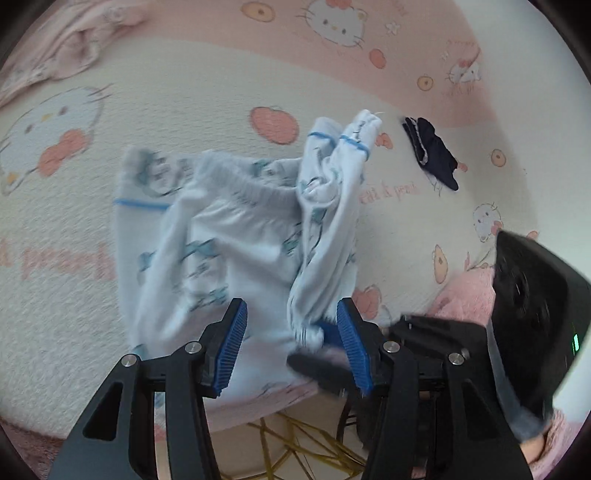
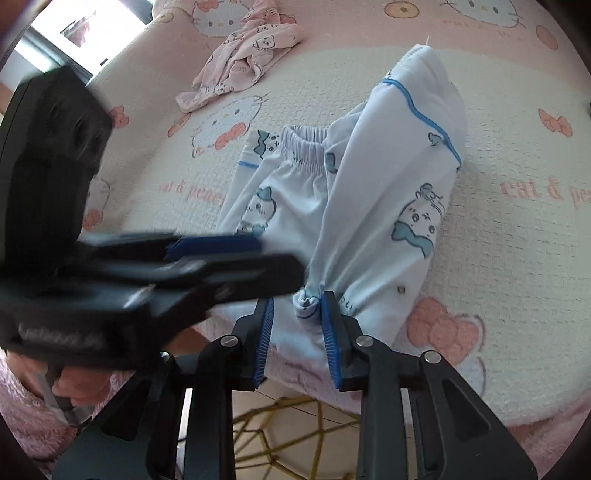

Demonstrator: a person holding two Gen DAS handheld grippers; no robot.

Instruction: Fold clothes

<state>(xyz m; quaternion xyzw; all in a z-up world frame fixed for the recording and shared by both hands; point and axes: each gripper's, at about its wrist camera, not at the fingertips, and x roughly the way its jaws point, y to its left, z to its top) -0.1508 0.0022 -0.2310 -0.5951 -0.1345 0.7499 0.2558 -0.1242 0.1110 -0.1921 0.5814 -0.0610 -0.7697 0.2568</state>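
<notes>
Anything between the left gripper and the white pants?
Nothing visible. The left gripper hangs open right over the white pants. The right gripper sits beside it at the bunched hem, not in the path.

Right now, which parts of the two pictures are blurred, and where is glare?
Left wrist view: the white cartoon-print cotton pyjama trousers smear on their left side. Right wrist view: the left claw crossing is streaked; the bright window top left is washed out.
</notes>
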